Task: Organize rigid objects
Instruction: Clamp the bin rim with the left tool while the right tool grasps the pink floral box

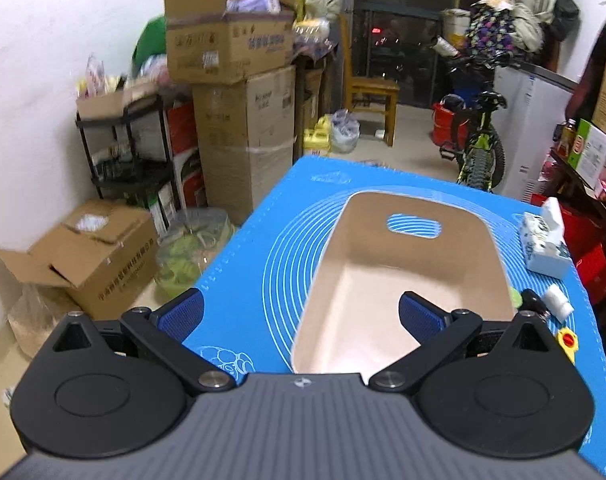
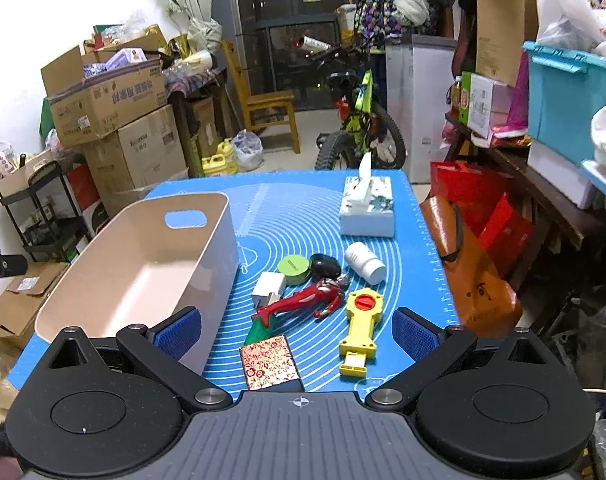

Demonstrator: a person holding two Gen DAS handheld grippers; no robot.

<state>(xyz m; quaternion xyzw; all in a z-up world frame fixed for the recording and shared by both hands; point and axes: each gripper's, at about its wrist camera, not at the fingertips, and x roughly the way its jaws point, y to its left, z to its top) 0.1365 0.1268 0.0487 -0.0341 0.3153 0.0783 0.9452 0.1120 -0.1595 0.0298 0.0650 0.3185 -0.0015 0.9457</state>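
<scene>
Grippers both hang over a blue mat (image 2: 383,188) with their blue-padded jaws spread wide and nothing between them. From the left wrist view, the left gripper (image 1: 301,314) sits above the near end of a beige bin (image 1: 383,280), its right finger over the bin's hollow and its left finger over bare mat. The bin stands upright on the mat, nothing showing inside it, with a handle slot cut in its far wall. From the right wrist view, the right gripper (image 2: 297,330) hovers over the loose things lying on the mat to the right of the bin (image 2: 151,264): a patterned red box (image 2: 269,366) nearest, a yellow toy (image 2: 361,328) with a red knob, a red figure (image 2: 307,302) lying flat, a white charger (image 2: 267,287), a green round tin (image 2: 293,269), a black oval thing (image 2: 325,266) touching the tin, and a white bottle (image 2: 365,262) on its side. A tissue box (image 2: 367,206) stands farther back on the mat, well apart from the cluster. None of the small things is in the bin
</scene>
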